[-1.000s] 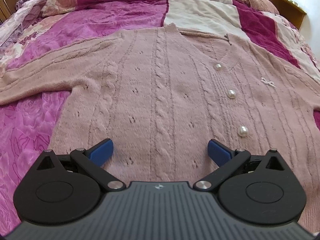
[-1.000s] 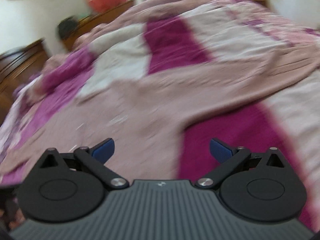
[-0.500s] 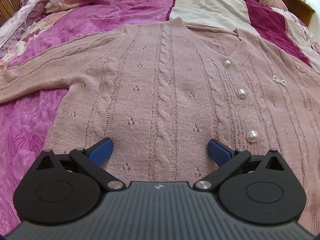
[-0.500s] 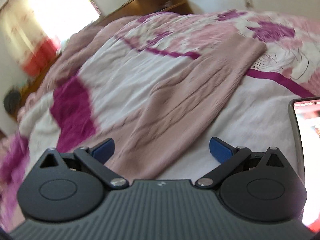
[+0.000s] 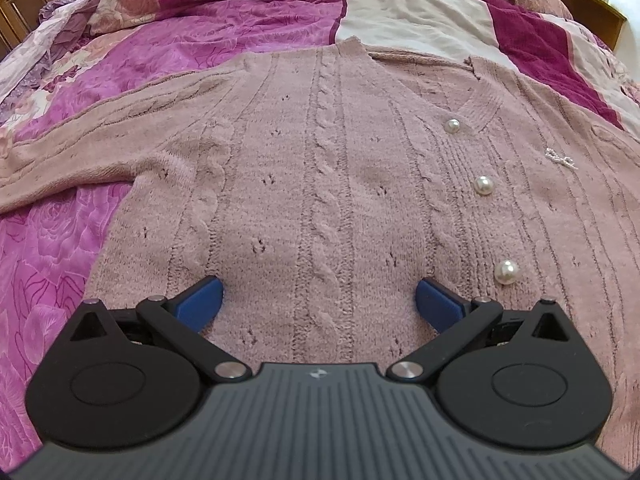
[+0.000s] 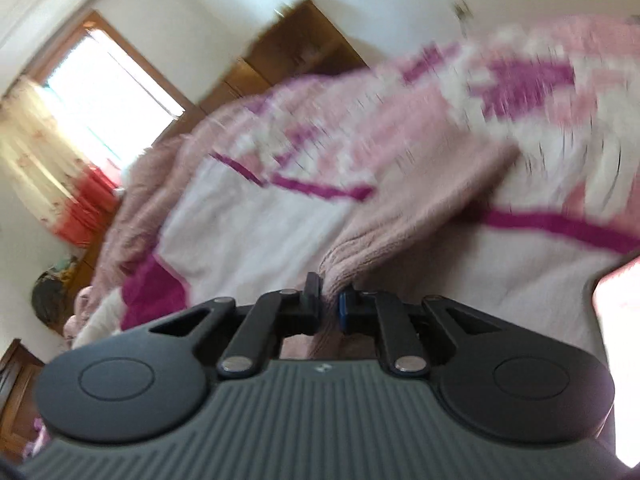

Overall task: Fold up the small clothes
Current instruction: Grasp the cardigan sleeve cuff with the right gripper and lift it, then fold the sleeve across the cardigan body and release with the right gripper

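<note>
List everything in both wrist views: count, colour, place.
cardigan: 1, dusty pink cable knit, spread flat on the bed, buttoned front up
pearl buttons: 3 visible, white, in a line down the cardigan's front
cardigan sleeve: 1, pink, lying over the white part of the bedspread, end pinched by the right gripper
bedspread: 1, magenta, pink and white patchwork, under the cardigan
window: 1, bright, wood-framed, curtain beside it
wooden furniture: brown, behind the bed
left gripper: 1, black with blue pads, open over the cardigan's hem
right gripper: 1, shut on the sleeve
</note>
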A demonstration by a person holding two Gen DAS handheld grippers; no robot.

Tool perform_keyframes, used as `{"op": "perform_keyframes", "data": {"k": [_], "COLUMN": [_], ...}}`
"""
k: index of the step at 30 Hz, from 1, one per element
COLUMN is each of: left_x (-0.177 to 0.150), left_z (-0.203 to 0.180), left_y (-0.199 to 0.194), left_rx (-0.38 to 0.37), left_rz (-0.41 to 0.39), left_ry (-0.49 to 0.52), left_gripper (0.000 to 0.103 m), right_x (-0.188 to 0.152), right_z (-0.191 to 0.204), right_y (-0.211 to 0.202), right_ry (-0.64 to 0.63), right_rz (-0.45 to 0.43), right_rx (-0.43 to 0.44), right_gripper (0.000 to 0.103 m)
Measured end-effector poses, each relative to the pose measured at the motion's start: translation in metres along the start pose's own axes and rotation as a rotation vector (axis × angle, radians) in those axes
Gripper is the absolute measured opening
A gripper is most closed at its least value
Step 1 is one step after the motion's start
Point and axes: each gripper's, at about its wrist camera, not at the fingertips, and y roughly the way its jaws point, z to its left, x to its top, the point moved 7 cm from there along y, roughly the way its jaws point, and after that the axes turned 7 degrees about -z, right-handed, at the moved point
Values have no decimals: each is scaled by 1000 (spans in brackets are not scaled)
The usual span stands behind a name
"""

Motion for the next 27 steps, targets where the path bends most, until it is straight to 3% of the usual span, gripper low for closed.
{"op": "perform_keyframes", "data": {"k": [6, 11, 21, 27], "left_x": [7, 18, 39, 43], "left_z": [9, 26, 77, 108], "left_y": [-11, -28, -64, -78], "left_rx": [-11, 36, 104, 137], "left_rz": [-13, -50, -112, -139], "left_ry": [-13, -19, -26, -64], "left_gripper": [103, 103, 103, 103], "right_x": [22, 12, -52, -116], "right_z": [41, 97, 235, 314], "right_y": [-43, -66, -104, -122], "right_ry": [-116, -164, -238, -330], "right_rz": [-41, -25, -2, 21], "right_rx": [99, 212, 413, 523], "right_gripper": [11, 11, 11, 11]}}
